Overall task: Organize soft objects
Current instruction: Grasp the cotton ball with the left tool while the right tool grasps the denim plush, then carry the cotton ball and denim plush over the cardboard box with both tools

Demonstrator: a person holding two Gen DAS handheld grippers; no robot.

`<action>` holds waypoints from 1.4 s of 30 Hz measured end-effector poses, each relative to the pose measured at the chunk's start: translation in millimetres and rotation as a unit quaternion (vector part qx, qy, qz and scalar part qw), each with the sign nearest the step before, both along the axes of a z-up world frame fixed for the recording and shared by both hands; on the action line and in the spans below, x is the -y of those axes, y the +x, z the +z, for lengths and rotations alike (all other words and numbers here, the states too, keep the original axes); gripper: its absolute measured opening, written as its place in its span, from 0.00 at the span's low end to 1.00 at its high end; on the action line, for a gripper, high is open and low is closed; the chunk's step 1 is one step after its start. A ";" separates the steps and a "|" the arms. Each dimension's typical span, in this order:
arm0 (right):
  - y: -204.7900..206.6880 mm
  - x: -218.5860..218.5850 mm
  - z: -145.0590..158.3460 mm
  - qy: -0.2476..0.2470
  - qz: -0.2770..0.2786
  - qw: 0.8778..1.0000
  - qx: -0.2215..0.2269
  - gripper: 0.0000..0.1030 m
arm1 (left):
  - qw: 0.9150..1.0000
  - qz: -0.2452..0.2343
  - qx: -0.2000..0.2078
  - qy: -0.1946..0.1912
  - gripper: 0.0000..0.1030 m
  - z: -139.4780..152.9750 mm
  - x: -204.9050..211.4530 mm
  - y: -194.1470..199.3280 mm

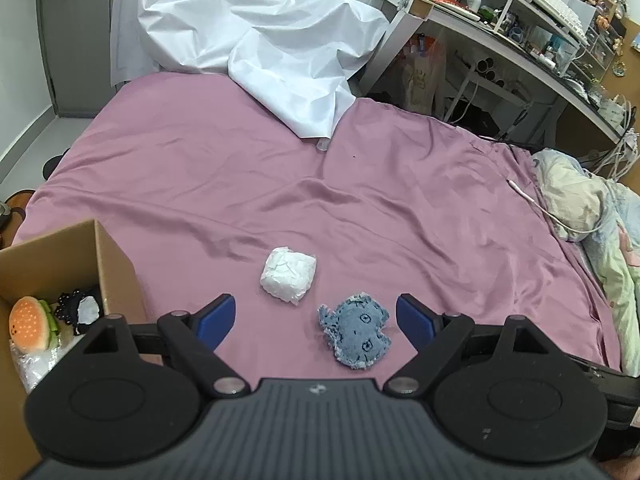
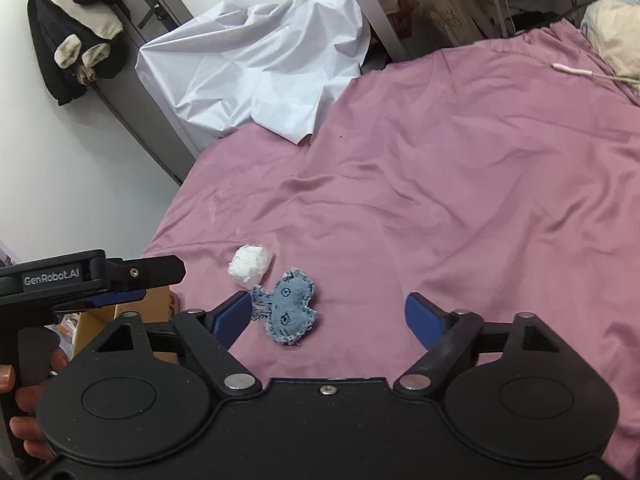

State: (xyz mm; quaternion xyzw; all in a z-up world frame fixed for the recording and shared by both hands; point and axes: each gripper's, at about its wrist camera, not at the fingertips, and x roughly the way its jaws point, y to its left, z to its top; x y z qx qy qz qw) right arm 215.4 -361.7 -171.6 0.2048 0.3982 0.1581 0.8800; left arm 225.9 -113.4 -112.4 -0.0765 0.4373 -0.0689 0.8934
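Pink-sheeted bed (image 1: 360,184), cluttered desk (image 1: 520,40), grey door (image 2: 160,60).

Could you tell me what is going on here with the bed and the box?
A person is tidying soft things off a pink bedsheet into a cardboard box, holding a claw in each hand. A burger plush is already in the box. A white wad and a blue denim toy lie on the sheet, apart. The left claw and right claw are both open over them, holding nothing.
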 end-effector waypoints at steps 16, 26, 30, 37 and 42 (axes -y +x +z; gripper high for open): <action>32.4 -16.5 -27.4 0.028 0.037 0.998 -0.047 0.63 | 0.999 0.025 -0.029 0.006 0.77 -39.2 5.0 42.5; 47.5 -39.7 -43.8 0.028 0.060 0.996 -0.059 0.60 | 0.998 0.035 -0.052 0.008 0.73 -64.4 0.8 69.5; 50.7 -49.7 -46.1 0.021 0.067 0.996 -0.051 0.58 | 0.997 0.031 -0.068 0.012 0.72 -75.9 2.7 77.9; 54.1 -50.0 -53.1 0.025 0.073 0.995 -0.055 0.27 | 0.996 0.030 -0.078 0.028 0.70 -88.5 5.1 88.2; 53.9 -38.8 -52.2 0.044 0.063 0.995 -0.067 0.21 | 0.996 0.029 -0.081 0.011 0.46 -82.3 4.3 88.2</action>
